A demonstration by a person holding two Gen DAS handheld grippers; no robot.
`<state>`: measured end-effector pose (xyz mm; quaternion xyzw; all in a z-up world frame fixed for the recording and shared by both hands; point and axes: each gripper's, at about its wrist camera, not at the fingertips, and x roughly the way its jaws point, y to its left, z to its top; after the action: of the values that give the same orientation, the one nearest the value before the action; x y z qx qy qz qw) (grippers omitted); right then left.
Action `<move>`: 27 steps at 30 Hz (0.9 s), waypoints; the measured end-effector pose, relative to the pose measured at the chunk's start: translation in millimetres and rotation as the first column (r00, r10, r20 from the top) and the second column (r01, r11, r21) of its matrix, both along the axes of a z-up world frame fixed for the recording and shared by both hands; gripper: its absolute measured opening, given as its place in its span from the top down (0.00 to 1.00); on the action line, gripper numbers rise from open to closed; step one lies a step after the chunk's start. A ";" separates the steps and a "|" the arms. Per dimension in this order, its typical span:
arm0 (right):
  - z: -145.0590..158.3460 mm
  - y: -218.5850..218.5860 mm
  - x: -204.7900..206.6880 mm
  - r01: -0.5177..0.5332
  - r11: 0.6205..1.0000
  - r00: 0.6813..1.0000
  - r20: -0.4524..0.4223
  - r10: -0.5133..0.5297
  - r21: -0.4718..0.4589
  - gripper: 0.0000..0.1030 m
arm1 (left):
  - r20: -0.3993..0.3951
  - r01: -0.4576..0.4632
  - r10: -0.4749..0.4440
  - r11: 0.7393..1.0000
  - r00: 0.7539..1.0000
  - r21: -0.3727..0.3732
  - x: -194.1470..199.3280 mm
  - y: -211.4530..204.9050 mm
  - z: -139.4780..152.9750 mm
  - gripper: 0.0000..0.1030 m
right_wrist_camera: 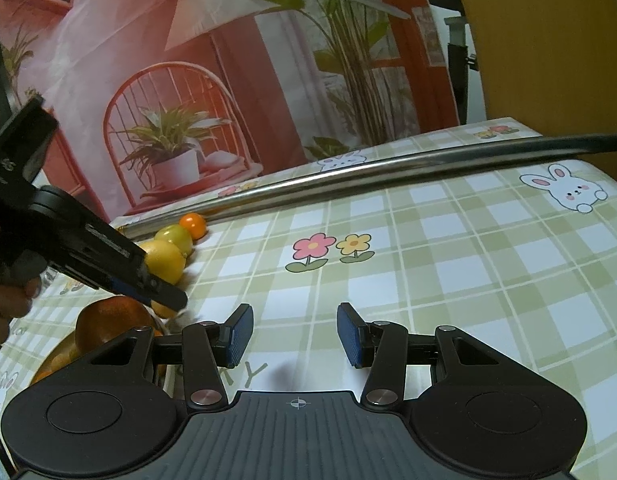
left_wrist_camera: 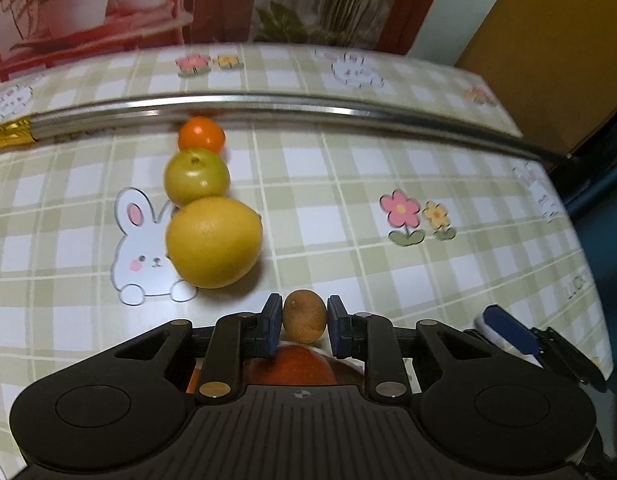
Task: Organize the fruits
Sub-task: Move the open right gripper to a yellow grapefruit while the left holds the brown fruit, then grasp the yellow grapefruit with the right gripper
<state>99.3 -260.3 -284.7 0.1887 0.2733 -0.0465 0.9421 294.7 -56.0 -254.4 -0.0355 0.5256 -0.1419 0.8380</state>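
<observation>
The left tongs [left_wrist_camera: 304, 324] are nearly closed around a small brown kiwi [left_wrist_camera: 304, 315], pads at its two sides though firm contact can't be confirmed, just above the red fruit [left_wrist_camera: 292, 368] in the bowl [right_wrist_camera: 58, 354]. The right tongs [right_wrist_camera: 294, 334] hover partly open and empty over the bench [left_wrist_camera: 428, 280]. The step looks like picking the kiwi; next it would be lifted and set just behind the lemon [left_wrist_camera: 214, 242], extending the row with the green fruit [left_wrist_camera: 196, 178] and orange [left_wrist_camera: 201, 135].

Your right gripper [right_wrist_camera: 294, 334] hangs over the checked tablecloth [right_wrist_camera: 448, 280], jaws apart with nothing between them. To its left your other gripper [right_wrist_camera: 164, 296] reaches down beside a row of lemon [right_wrist_camera: 164, 260], green fruit [right_wrist_camera: 176, 236] and orange [right_wrist_camera: 193, 224] below a metal rod [right_wrist_camera: 388, 168].
</observation>
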 end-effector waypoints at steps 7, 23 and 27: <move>5.8 2.2 -4.4 -0.003 1.000 1.000 0.005 0.003 0.006 0.58 | 0.079 -0.037 0.038 0.999 0.996 -0.018 -34.7 31.9 32.9 0.75; 48.8 38.4 -10.0 -0.081 0.994 0.996 0.023 0.083 -0.066 0.57 | 0.273 -0.171 0.168 0.985 0.947 -0.013 -131.4 118.4 68.7 0.75; 60.4 50.6 -4.7 -0.112 0.989 0.993 0.020 0.114 -0.091 0.58 | 0.282 -0.182 0.188 0.982 0.941 -0.045 -141.8 128.6 63.2 0.75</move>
<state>94.6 -209.7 -224.3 0.1309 0.2694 -0.0028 0.9541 152.9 72.6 -191.2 -0.0716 0.3922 -0.0711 0.9143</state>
